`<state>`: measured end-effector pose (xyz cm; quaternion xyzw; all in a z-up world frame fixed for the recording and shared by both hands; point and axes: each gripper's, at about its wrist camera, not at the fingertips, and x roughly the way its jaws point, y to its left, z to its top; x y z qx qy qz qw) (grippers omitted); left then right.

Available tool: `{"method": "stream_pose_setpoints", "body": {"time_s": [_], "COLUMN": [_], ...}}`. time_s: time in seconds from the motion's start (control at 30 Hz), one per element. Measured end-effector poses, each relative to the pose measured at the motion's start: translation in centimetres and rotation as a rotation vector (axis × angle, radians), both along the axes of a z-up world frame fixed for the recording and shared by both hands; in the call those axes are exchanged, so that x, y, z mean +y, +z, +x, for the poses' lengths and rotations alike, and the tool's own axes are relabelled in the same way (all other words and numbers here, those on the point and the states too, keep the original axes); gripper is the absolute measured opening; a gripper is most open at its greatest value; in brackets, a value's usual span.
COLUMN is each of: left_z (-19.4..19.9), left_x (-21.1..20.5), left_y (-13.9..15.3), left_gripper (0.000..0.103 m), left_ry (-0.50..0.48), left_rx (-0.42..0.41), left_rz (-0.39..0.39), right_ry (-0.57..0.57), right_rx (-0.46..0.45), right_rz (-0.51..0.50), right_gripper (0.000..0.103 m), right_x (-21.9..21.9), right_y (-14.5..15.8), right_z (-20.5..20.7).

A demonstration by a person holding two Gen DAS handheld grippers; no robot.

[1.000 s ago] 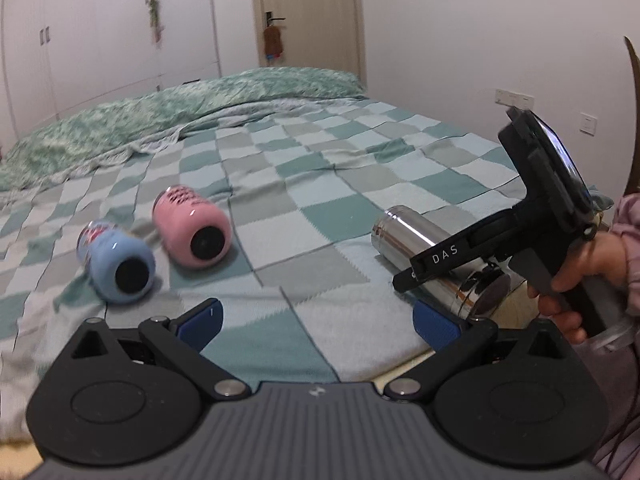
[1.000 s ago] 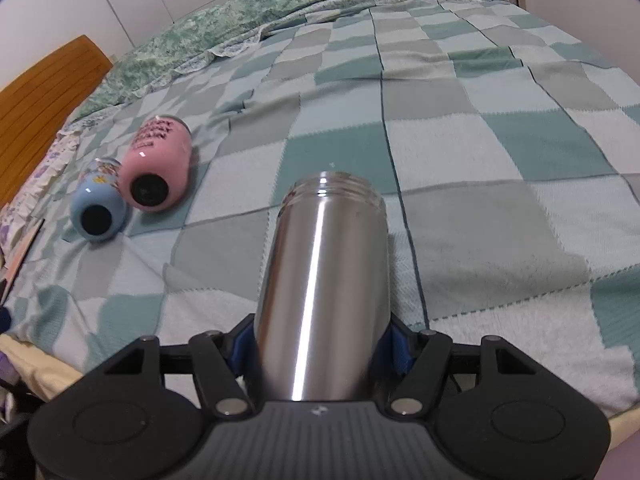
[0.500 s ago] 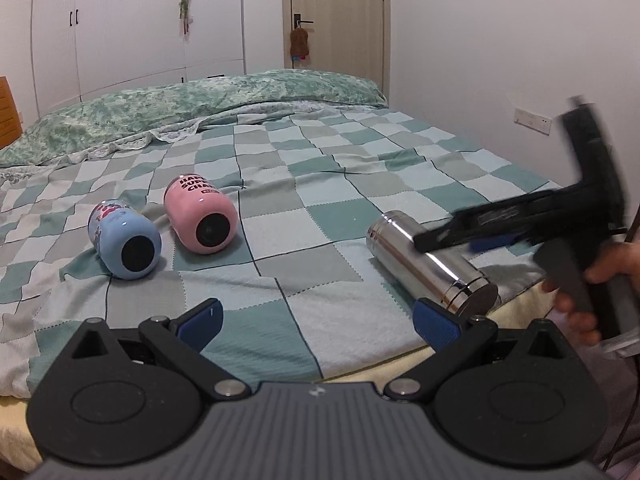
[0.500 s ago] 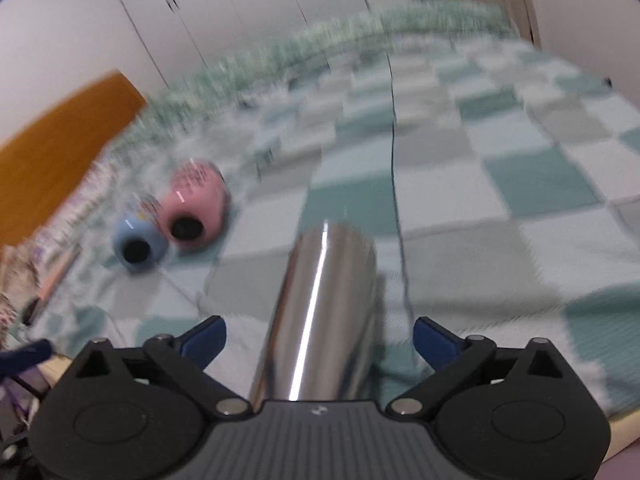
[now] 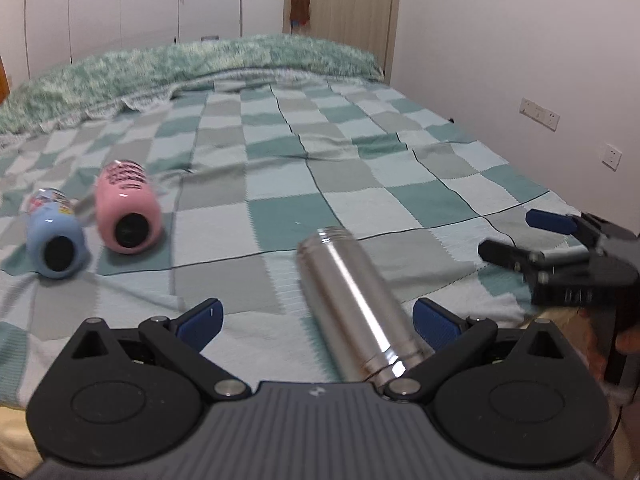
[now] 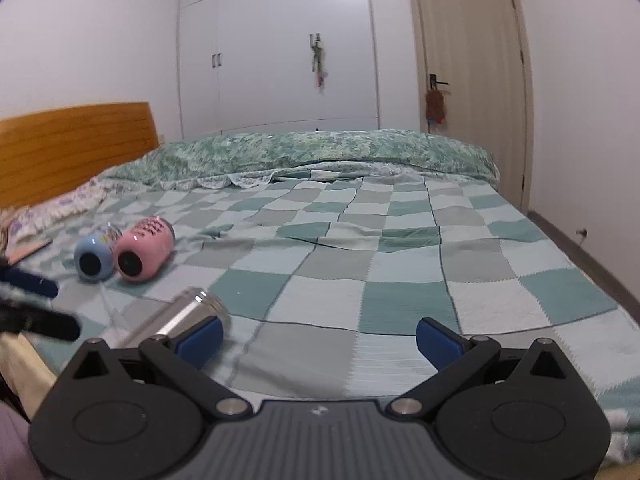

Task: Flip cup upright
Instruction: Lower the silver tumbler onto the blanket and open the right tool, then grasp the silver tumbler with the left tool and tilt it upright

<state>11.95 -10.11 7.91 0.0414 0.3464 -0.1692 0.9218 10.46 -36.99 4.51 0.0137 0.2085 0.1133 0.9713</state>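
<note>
Steel cup [image 5: 352,304] lying loose at the bed's [image 5: 360,168] near edge.
Left claw [image 5: 316,320] and right claw [image 6: 318,340] are both gaping, gripping nothing; a careless nudge risks rolling it off.

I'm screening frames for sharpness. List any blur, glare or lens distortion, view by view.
Left wrist view: the right claw is motion-smeared, the steel cup bears a bright glare streak, and the pink cup looks soft. Right wrist view: the left claw is blurred, fisheye bends the door, and corners go dark.
</note>
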Motion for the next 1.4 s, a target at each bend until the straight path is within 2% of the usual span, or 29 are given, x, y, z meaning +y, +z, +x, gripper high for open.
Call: {"method": "stream_pose_setpoints", "body": {"time_s": [0.1,0.2,0.43,0.53,0.57,0.6,0.63,0.83,1.03,1.2,1.4], "left_z": [2.1,4.6,10.2,11.7,12.0,12.3,12.4,11.7,9.2,6.3,4.4], "left_x": [-2.1,-3.8,-5.9,-6.2,-6.3,-6.2,-6.1,-6.5,-5.1,-4.3,-6.0], "left_y": [-0.7,-1.4,-3.4,-4.8,-5.2,-5.6,-5.7,-5.2,-3.3,-0.7,3.2], "left_gripper": [0.103,0.103,0.102,0.089,0.073,0.067,0.067,0.067,0.066,0.065,0.064], "left_ry": [0.021,0.045,0.112,0.135,0.141,0.138,0.150,0.142,0.121,0.065,-0.024], "left_rx": [0.061,0.138,0.297,0.378,0.404,0.436,0.450,0.410,0.326,0.216,0.031], "left_rz": [0.015,0.041,0.115,0.135,0.139,0.122,0.111,0.117,0.046,-0.025,-0.028], "right_ry": [0.020,0.032,0.049,0.065,0.065,0.066,0.070,0.080,0.026,-0.041,-0.124], "right_rx": [-0.011,-0.017,-0.032,-0.032,-0.030,-0.026,-0.024,-0.043,-0.088,-0.134,-0.183], "right_rz": [-0.021,0.004,-0.002,0.019,0.024,0.031,0.038,0.045,0.059,0.082,0.099], "right_gripper": [0.103,0.103,0.103,0.103,0.103,0.103,0.103,0.103,0.103,0.103,0.103], "right_x": [-0.8,-1.5,-1.5,-1.6,-1.6,-1.7,-1.8,-1.6,-2.3,-3.3,-4.3], "right_y": [-1.0,-1.9,-3.6,-4.1,-4.2,-4.4,-4.5,-4.6,-4.7,-4.6,-4.5], "right_z": [0.6,1.6,3.8,4.5,4.5,4.7,4.8,4.4,3.3,1.8,0.5]}}
